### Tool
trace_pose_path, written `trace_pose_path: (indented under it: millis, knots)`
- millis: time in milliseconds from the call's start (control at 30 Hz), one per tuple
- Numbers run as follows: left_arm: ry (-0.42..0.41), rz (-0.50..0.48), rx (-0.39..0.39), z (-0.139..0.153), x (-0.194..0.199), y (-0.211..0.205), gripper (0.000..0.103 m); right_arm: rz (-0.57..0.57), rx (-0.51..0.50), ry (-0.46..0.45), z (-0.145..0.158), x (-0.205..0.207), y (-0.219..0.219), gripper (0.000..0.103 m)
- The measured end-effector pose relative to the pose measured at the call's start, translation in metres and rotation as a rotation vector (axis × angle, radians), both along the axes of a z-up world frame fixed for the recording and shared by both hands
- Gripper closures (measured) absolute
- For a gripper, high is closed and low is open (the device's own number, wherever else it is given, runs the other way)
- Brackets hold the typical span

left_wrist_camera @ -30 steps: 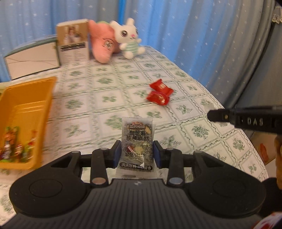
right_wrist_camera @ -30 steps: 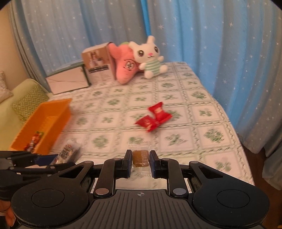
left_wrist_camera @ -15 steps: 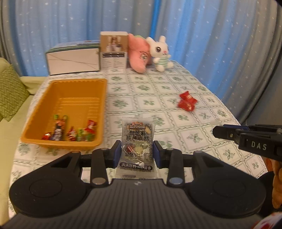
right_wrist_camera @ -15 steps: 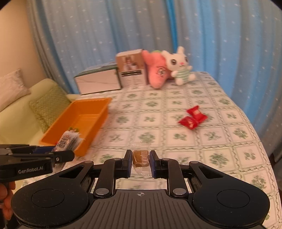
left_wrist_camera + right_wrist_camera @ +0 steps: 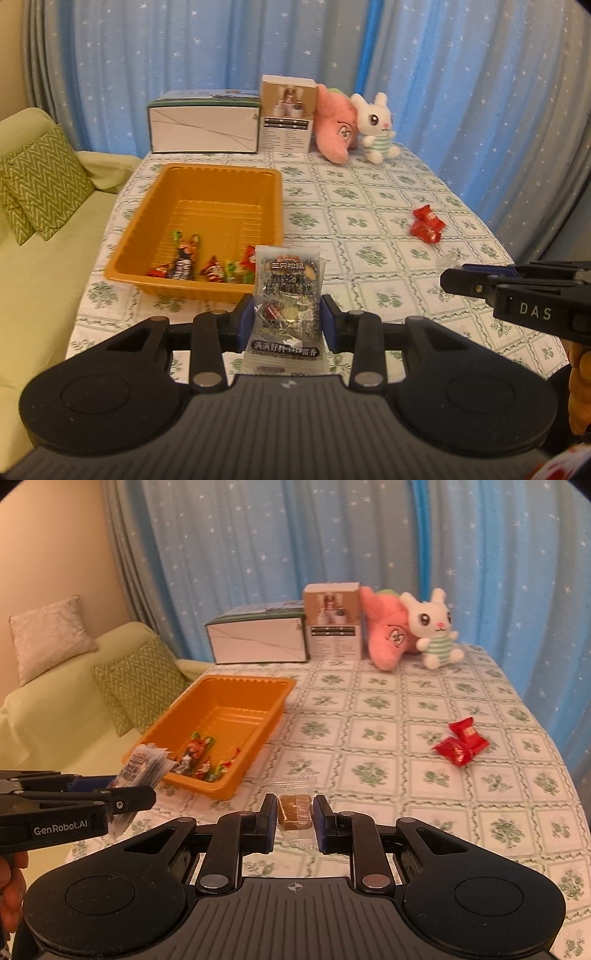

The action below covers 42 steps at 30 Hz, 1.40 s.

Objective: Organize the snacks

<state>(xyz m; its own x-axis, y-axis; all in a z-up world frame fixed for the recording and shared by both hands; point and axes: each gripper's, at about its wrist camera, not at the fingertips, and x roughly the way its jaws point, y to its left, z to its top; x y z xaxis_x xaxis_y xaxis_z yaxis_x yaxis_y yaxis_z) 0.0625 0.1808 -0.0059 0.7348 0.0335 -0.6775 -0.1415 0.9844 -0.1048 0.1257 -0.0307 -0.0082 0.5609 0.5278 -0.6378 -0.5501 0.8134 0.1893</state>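
I see the floral vinyl tablecloth (image 5: 369,206), then one glossy ribbed orange plastic tray (image 5: 207,184), now fully in sight, unlike a second ago. Two crinkly red wrappers (image 5: 426,224) lie well apart. My left gripper (image 5: 288,317) clamps one clear printed cake packet (image 5: 286,295); my right gripper (image 5: 295,818) pinches one small brown cellophane-wrapped bar (image 5: 295,811).
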Motion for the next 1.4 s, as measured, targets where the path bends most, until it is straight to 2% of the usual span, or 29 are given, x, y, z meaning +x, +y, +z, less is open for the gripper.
trace_pose_path:
  millis: [367,833,1400]
  knots:
    - [0.005,0.049,-0.004,0.001,-0.003,0.027,0.069,0.055,-0.005,0.019,-0.008,0.002,0.031,0.082]
    - [0.021,0.071,-0.013,-0.008,0.002,0.045,0.069,0.081,-0.010,0.046,-0.022,0.012,0.049,0.082]
    - [0.026,0.072,0.019,-0.010,0.039,0.084,0.069,0.130,-0.020,0.039,-0.031,0.049,0.101,0.082]
